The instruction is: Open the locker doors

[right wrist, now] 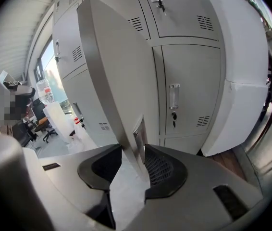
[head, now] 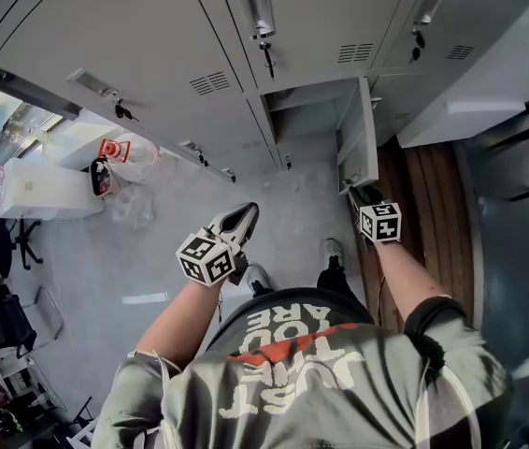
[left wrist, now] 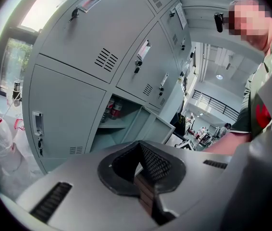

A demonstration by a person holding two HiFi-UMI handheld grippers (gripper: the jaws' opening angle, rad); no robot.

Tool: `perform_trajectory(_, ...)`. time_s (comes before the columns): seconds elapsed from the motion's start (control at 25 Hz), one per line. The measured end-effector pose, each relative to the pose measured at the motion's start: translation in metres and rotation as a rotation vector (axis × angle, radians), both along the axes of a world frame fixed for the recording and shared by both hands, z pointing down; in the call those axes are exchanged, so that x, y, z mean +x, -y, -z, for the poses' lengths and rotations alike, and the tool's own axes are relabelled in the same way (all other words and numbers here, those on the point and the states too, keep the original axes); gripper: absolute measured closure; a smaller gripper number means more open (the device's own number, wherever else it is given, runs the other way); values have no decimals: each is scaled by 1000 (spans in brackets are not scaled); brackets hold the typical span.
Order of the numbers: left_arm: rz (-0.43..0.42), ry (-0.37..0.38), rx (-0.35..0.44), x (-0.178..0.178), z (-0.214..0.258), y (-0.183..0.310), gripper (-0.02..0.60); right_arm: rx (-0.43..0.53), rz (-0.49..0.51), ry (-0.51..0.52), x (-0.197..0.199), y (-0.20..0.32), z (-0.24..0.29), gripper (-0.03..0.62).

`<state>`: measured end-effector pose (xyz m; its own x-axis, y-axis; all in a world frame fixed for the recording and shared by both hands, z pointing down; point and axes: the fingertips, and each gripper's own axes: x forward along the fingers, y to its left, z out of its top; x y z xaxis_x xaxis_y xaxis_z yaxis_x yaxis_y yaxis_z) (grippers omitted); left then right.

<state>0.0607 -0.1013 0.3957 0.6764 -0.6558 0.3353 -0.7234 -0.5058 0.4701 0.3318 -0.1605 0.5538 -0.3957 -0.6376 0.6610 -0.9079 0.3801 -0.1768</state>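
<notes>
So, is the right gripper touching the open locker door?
Touching. In the right gripper view the open locker door stands edge-on between the jaws of the right gripper, and one pad presses against its handle plate.

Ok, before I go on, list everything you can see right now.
lockers: several, grey, bank ahead, most doors closed.
open locker door: one, grey, lower row, swung out.
containers: reddish, count unclear, on the open locker's shelf.
plastic bottle: one, clear with red, left of the lockers.
office chair: one, black, far left.
cabinet: one, white, right of the lockers.
left hand-held gripper: grey, shut, empty.
right hand-held gripper: grey, closed on the open locker door's edge.
</notes>
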Motion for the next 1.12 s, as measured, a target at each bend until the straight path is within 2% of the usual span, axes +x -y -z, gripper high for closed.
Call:
perform_trajectory(0.48, -5, 4, 6, 9, 7, -2, 575, 0, -99, -90, 62, 4, 2, 431)
perform_trajectory(0.68, -2, 9, 7, 9, 8, -5, 575, 8, -167, -135, 95, 11, 3, 487)
perform_trajectory(1.12, 5, 21, 8, 9, 9, -11, 575, 1, -252, -181, 144, 38, 5, 487)
